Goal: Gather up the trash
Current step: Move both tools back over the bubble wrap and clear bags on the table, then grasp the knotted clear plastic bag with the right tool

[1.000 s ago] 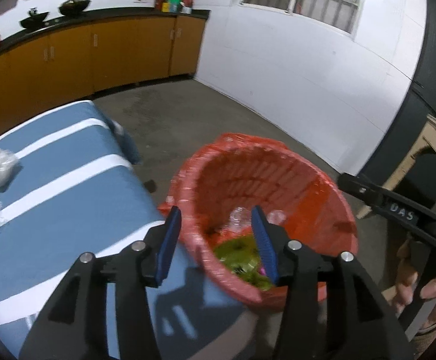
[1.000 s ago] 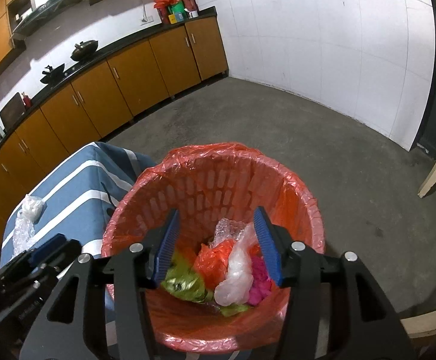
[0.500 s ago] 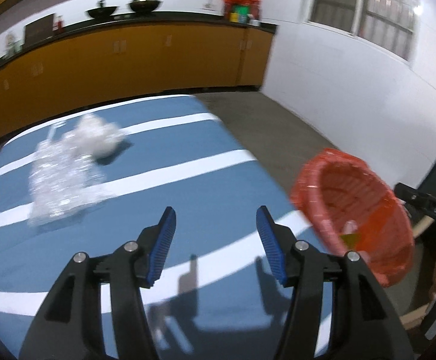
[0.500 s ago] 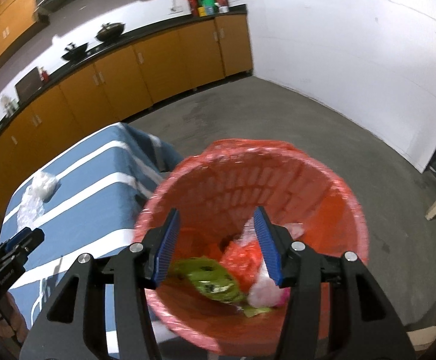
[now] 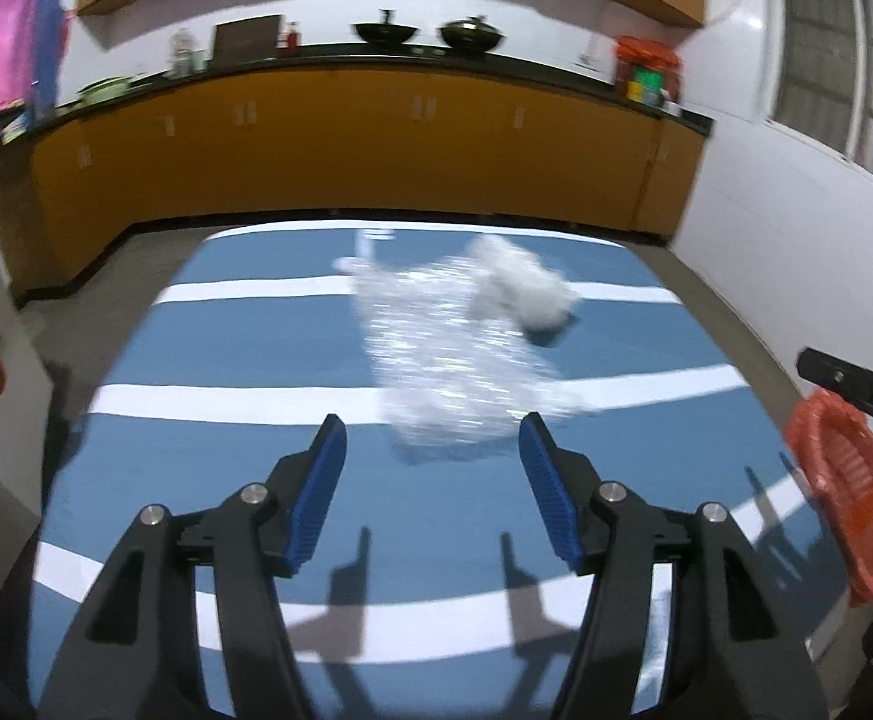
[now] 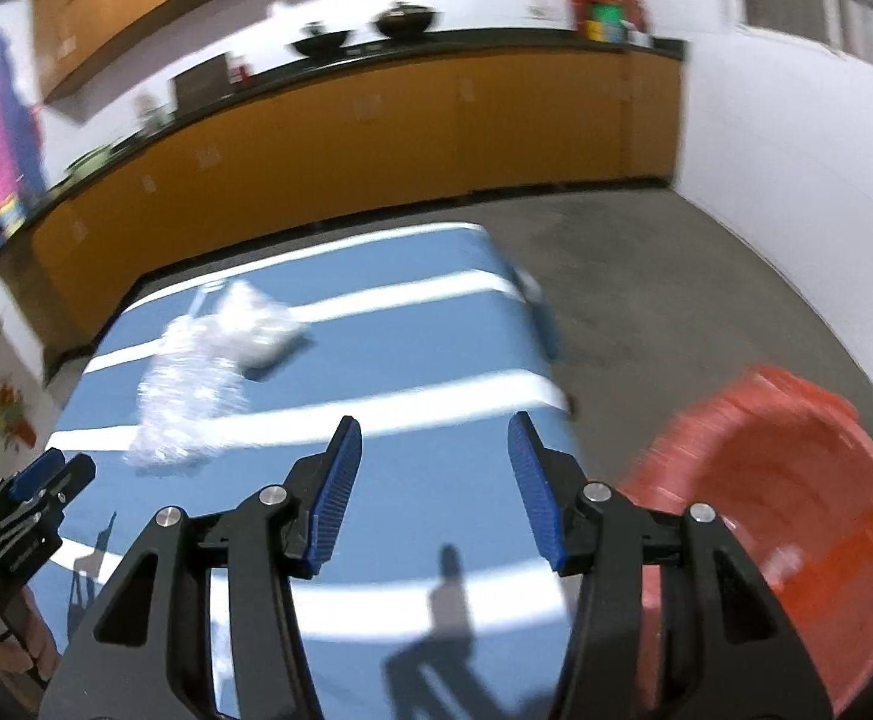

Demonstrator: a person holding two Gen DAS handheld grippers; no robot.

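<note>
Item 1: my left gripper (image 5: 430,450), lower centre, jaws apart & just been widening, nothing btwn.
Item 2: my right gripper (image 6: 433,450), lower centre, jaws apart, empty.
Item 3: blue striped table (image 5: 256,360) under both.
Item 4: clear plastic wrap (image 5: 448,360) w/ white wad (image 5: 526,294), mid-frame on table, blurred.
Item 5: red-lined bin (image 6: 796,510), lower right, beside table.
Item 6: orange cabinets (image 5: 376,144), top.

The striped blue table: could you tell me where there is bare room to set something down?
The striped blue table is bare along its left side and across the near end, below the left gripper. The far right is taken by the crumpled clear plastic and white wad.
</note>
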